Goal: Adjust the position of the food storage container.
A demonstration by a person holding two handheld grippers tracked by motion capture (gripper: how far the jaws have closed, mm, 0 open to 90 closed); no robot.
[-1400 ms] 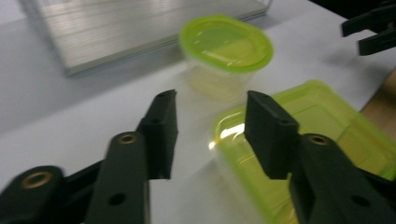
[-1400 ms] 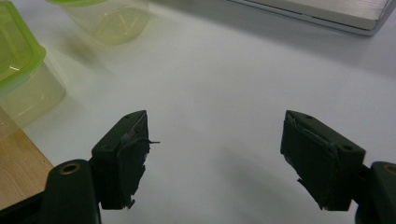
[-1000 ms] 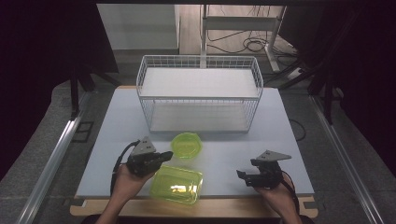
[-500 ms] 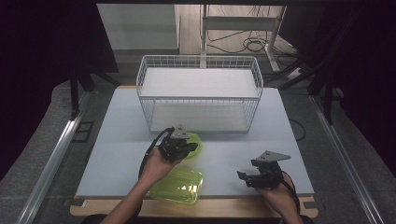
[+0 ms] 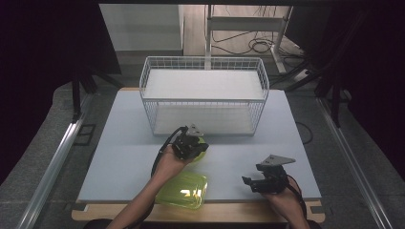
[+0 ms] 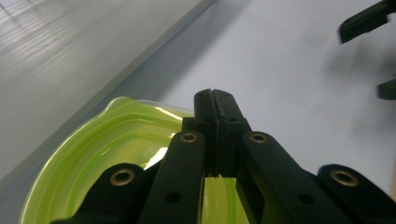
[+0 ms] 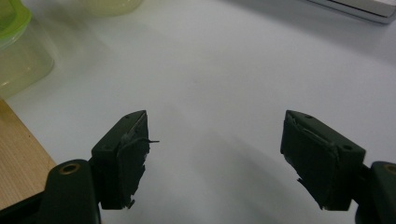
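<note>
Resting low at the near edge of the table (image 5: pixel 119 157), the right gripper (image 5: pixel 249 182) has its jaws spread wide with nothing between them; in the right gripper view the two black pads (image 7: pixel 126 154) stand well apart over bare white tabletop. Off to this gripper's left, at the table's near edge, sits a rectangular yellow-green container (image 5: pixel 184 189), partly under the person's left forearm; the right gripper view catches its translucent wall at the left border (image 7: pixel 18 56).

Beyond that container, the left gripper (image 5: pixel 190 149) sits above a round yellow-green lid (image 5: pixel 203 145), which lies flat on the table just in front of the wire basket. In the left gripper view its jaws are pressed together, pad against pad, with nothing visibly clamped between the tips, and the lid (image 6: pixel 93 163) spreads below and to the left of them. Whether the closed tips touch the lid's rim cannot be told.

Just past the left gripper stands the white wire basket (image 5: pixel 204 62), its front wall close behind the lid, well away from the right gripper.
</note>
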